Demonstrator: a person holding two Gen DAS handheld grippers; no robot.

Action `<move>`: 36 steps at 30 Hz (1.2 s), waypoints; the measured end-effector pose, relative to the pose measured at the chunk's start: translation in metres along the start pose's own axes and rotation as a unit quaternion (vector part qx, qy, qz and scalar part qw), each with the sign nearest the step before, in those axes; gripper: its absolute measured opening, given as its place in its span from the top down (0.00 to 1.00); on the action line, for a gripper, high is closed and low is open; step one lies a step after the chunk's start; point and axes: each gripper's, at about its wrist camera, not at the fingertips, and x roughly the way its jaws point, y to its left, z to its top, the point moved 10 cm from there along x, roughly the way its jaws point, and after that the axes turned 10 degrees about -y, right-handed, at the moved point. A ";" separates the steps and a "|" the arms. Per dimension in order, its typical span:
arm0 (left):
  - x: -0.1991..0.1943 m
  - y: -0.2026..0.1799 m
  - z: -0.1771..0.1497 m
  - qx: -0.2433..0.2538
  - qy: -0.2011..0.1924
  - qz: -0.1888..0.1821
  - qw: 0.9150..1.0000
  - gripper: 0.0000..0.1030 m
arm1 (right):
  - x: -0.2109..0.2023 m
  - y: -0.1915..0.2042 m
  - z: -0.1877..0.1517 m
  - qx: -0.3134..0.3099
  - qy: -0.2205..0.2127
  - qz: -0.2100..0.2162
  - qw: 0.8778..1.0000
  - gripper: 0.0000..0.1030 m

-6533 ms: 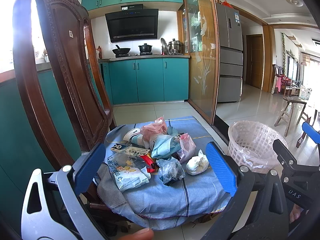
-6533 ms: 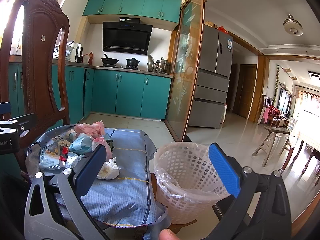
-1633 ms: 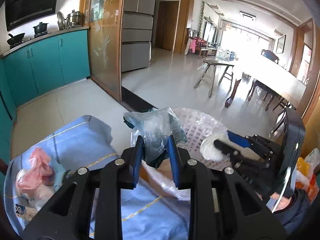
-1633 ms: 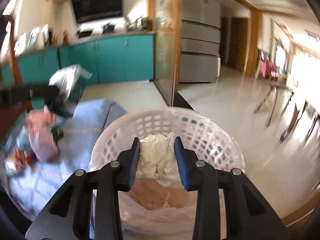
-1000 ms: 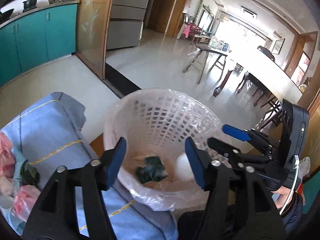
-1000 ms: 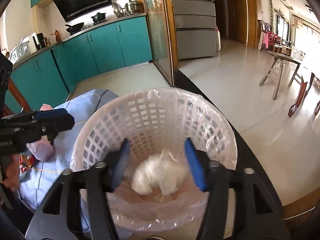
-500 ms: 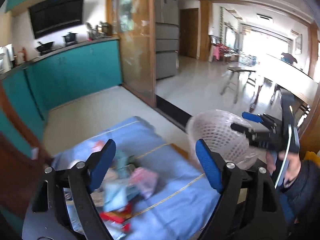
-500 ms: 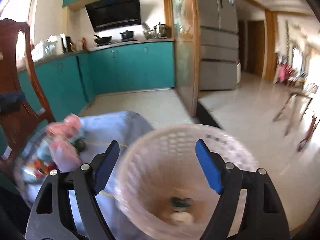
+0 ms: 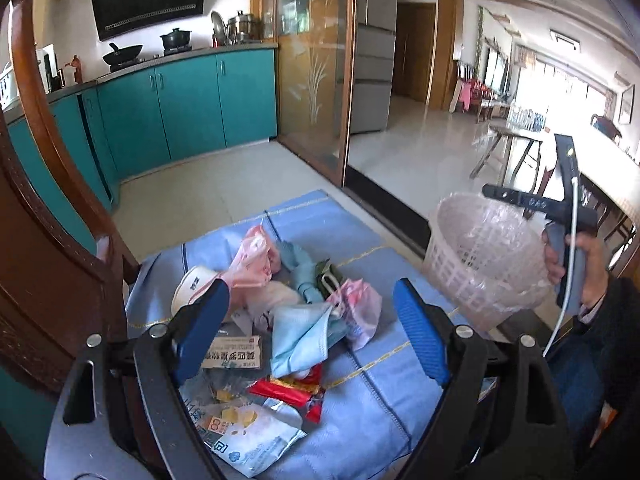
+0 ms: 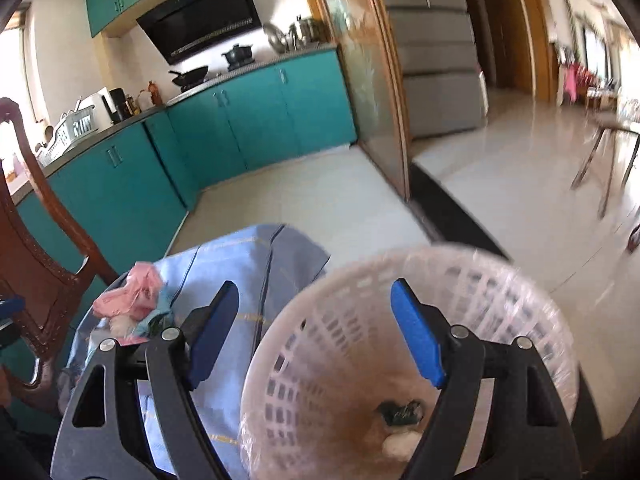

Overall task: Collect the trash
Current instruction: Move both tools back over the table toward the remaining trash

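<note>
Blue pads, left: the left gripper [image 9: 310, 330] has its black arms spread wide with nothing between them; one blue-faced finger [image 9: 202, 330] stands over the left part of the litter, the other over bare cloth.
Blue pads, right: the right gripper [image 10: 316, 334] is spread just as wide and empty, straddling the near rim of the basket [image 10: 532, 308].
Trash pile: the trash pile [image 9: 280, 312] lies between and just ahead of the left fingers, toward the chair-back side of the blue cloth [image 9: 352, 420].
Pile contents: a crumpled light-blue face mask [image 9: 302, 338], a pink plastic bag [image 9: 254, 258], a smaller pink-and-white bag [image 9: 360, 308], a white cup-shaped mask [image 9: 190, 286], a glossy red wrapper [image 9: 292, 388] and a flat printed snack packet [image 9: 248, 436] at the near edge.
Basket: white plastic lattice, round, lined with clear film; it stands off the cloth's right edge, well apart from the pile.
In the basket: a dark crumpled bag [image 10: 400, 408] and a white wad [image 10: 400, 446] rest at the bottom, below the right fingers.
Support: the striped, quilted cloth covers a seat; the carved dark wooden chair back [image 9: 52, 240] rises along its left edge, close beside the left finger.
Around: teal cabinets [image 9: 188, 108], pale tiled floor [image 9: 420, 164], a frosted glass partition [image 9: 312, 64].
Blur: the right wrist view is smeared, so basket details are soft.
</note>
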 end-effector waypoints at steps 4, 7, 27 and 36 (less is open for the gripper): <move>0.011 0.000 -0.012 0.006 0.018 0.000 1.000 0.18 | -0.008 -0.023 0.024 0.004 -0.041 -0.035 0.999 0.25; 0.016 -0.001 -0.013 0.004 0.019 -0.005 1.000 0.18 | -0.022 -0.048 0.044 0.012 -0.076 -0.071 0.995 0.25; 0.009 0.034 -0.016 -0.001 0.010 0.152 0.988 0.31 | 0.015 0.162 -0.076 -0.164 0.095 0.156 0.969 0.25; 0.016 0.045 -0.022 -0.072 0.009 0.104 0.992 0.23 | 0.054 0.230 -0.142 -0.309 0.127 0.166 0.928 0.20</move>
